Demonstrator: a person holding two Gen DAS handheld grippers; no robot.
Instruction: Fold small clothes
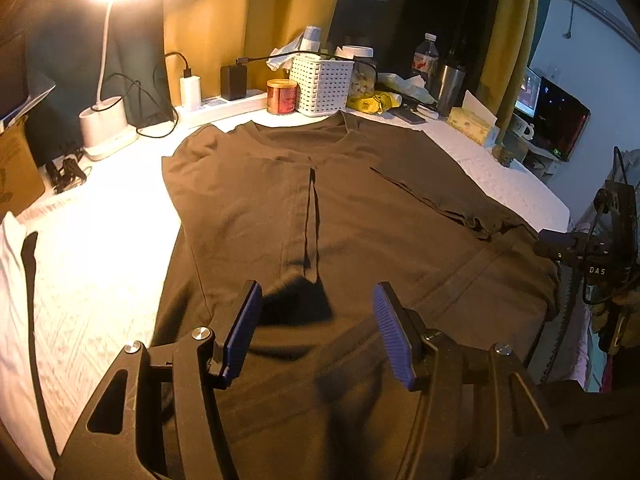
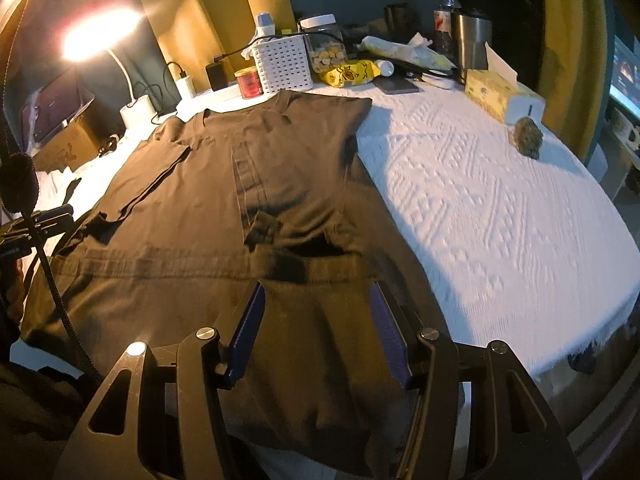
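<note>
Here the dark T-shirt [image 1: 360, 208] lies flat on the white cover, collar toward the white basket [image 1: 322, 84]; both grippers (left [image 1: 318, 332], right [image 2: 316, 332]) hover empty, jaws apart, and should pinch the hem evenly

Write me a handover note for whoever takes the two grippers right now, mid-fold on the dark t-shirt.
Left gripper: jaws open, nothing between them, poised above the shirt's lower middle.
Right gripper: jaws open, empty, above the hem end nearest you.
T-shirt: spread on the white textured cloth, collar toward the white basket and red jar.
Done: both sides look folded in, sleeves lying on the body, edges meeting near the middle.
Left: probably fold the hem end up toward the collar, then smooth. The hem hangs over the near table edge, so grip it there.
</note>
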